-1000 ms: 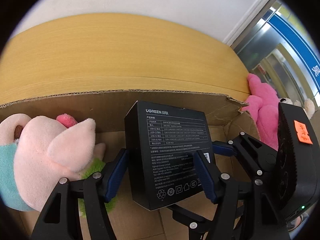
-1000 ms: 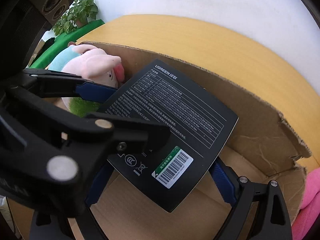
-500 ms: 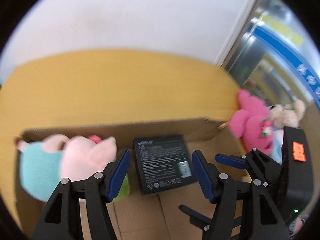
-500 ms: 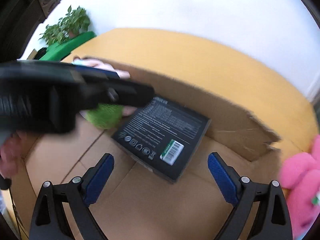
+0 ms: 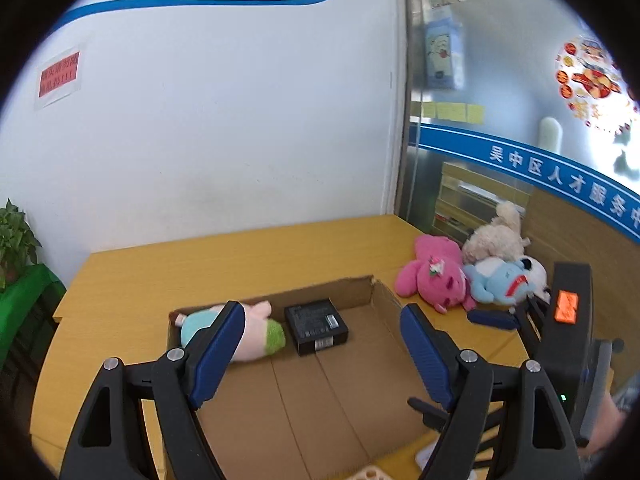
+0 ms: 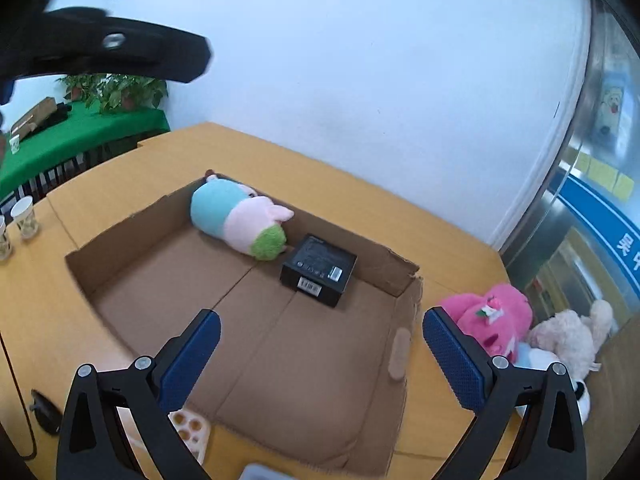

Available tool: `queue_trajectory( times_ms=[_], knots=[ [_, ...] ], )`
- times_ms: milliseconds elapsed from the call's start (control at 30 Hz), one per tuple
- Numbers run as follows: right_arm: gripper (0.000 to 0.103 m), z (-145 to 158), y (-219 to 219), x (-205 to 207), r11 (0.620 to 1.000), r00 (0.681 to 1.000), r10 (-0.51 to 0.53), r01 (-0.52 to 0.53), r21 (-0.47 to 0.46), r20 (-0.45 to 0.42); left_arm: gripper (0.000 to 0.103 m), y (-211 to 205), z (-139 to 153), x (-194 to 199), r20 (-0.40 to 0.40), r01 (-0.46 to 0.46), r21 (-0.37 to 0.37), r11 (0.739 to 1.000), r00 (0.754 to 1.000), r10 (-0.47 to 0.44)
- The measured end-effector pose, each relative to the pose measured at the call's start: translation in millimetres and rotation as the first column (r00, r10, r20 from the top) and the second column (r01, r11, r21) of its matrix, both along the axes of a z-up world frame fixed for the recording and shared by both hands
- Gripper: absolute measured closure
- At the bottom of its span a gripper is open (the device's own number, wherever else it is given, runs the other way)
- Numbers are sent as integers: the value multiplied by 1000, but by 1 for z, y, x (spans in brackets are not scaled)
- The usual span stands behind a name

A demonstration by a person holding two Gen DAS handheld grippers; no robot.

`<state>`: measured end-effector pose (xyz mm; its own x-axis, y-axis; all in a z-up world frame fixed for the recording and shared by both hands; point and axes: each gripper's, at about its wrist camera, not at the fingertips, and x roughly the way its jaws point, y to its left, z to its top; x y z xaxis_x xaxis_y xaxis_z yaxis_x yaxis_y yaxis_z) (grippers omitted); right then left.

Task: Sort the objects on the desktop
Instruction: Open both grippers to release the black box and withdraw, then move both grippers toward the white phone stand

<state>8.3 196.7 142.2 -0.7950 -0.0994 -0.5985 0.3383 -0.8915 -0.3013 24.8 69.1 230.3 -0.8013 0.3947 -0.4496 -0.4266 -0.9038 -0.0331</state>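
Yellow table [image 6: 360, 196] held a cardboard box [image 6: 132, 224]. Ahead of my left tongs [image 5: 320, 344] and right tongs [image 6: 320, 350], the black box [image 6: 318, 268] lay inside. Both tongs had just opened wider, holding nothing.

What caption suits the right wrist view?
Open right gripper above a cardboard box holding a black box and plush toy.

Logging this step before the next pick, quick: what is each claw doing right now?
Left claw: open, just been opening, nothing between its jaws.
Right claw: open, just been opening, empty; the black rectangular box lies in the cardboard tray.
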Motion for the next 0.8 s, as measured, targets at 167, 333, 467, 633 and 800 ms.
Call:
queue_trajectory(
  times_ms=[167, 333, 467, 633, 800],
  knots=[
    [0, 0, -2, 46, 1000, 999, -20, 20, -6, 27, 23, -7, -15, 53, 1, -23, -27, 999, 1000, 23],
    [0, -2, 1, 81, 989, 996, -85, 86, -124, 17, 23, -22, -32, 83, 19, -63, 34, 997, 998, 63],
    [0, -9, 2, 99, 977, 993, -121, 122, -176, 18, 23, -29, -33, 97, -15, -106, 24, 994, 994, 106],
    [0, -7, 5, 116, 968, 989, -150, 147, -202, 5, 23, -31, -38, 111, -37, -108, 26, 994, 993, 109],
    [0, -4, 7, 133, 966, 989, -145, 140, -217, -7, 23, -28, -53, 123, -15, -124, 50, 991, 992, 125]
  ],
)
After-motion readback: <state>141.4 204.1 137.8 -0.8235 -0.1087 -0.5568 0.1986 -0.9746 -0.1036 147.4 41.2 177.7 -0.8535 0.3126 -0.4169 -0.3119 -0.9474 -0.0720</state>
